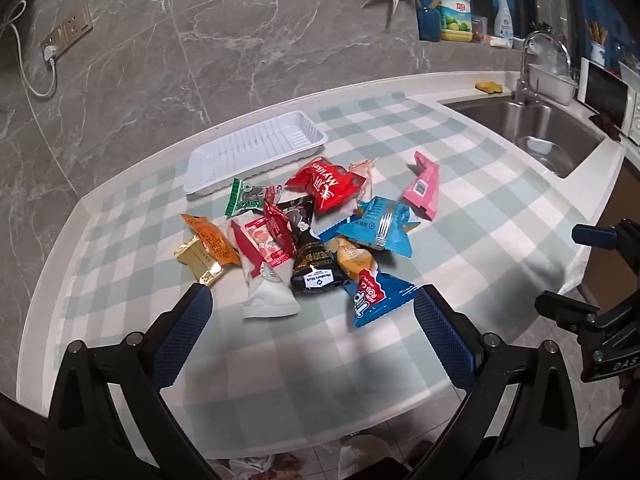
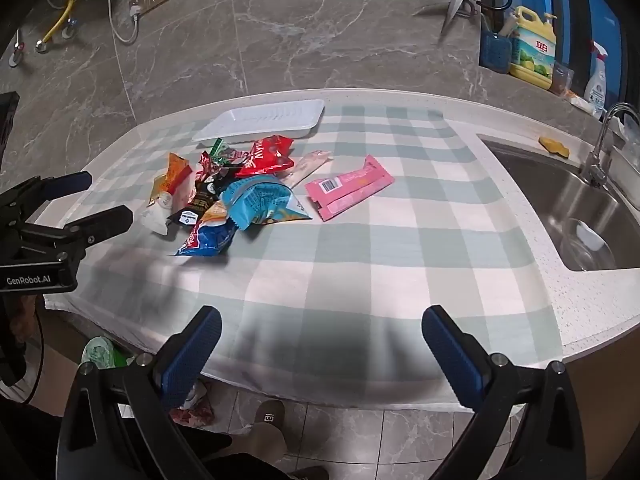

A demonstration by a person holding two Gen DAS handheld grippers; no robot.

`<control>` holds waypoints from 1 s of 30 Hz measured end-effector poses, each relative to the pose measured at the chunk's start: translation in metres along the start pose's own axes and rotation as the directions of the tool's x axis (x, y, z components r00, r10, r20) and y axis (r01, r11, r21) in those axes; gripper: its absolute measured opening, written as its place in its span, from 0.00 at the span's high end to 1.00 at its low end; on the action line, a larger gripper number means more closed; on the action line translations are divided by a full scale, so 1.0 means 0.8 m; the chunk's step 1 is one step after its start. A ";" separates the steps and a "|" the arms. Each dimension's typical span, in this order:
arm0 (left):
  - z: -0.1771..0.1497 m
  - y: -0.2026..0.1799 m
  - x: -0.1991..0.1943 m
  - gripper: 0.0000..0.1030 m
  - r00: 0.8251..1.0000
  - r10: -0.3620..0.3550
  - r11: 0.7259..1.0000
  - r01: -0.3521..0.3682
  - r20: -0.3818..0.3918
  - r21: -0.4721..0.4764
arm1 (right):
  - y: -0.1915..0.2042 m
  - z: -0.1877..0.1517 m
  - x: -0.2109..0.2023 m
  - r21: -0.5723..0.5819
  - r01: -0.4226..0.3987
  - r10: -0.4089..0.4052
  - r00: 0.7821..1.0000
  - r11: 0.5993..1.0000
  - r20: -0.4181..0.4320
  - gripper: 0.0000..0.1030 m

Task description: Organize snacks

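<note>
The left hand-held gripper (image 1: pixel 312 308) hangs wide and empty over the near edge of the desk (image 1: pixel 460 216), its fingers just short of the snacks (image 1: pixel 320 232). The right hand-held gripper (image 2: pixel 322 328) is equally wide, holding nothing, above bare checked cloth (image 2: pixel 400 240). The snacks lie heaped mid-desk, a pink packet (image 2: pixel 350 186) slightly apart. Just behind the heap sits a white tray (image 1: pixel 256 146).

You are standing in a home kitchen: a steel sink (image 2: pixel 580 216) with a curved tap (image 2: pixel 600 140) is set into the pale counter (image 2: pixel 560 300). Dish soap (image 2: pixel 534 52) and hanging scissors (image 2: pixel 454 0) line the marble-tiled wall (image 2: pixel 320 40).
</note>
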State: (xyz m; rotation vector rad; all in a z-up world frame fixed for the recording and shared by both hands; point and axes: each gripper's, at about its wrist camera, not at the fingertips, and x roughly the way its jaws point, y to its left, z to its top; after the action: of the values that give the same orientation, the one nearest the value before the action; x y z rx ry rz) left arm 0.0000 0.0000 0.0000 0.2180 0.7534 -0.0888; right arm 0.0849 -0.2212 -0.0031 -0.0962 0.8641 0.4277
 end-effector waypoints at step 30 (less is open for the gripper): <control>-0.003 -0.003 0.014 0.01 0.999 0.019 1.000 -0.019 -0.027 -0.010 | 0.003 0.002 0.003 0.019 -0.017 0.016 1.000 1.000 0.003 0.01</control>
State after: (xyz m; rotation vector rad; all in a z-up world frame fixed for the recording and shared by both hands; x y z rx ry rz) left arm 0.0062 -0.0016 -0.0097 0.2171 0.7781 -0.0641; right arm 0.0868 -0.2178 -0.0037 -0.0713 0.8667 0.4350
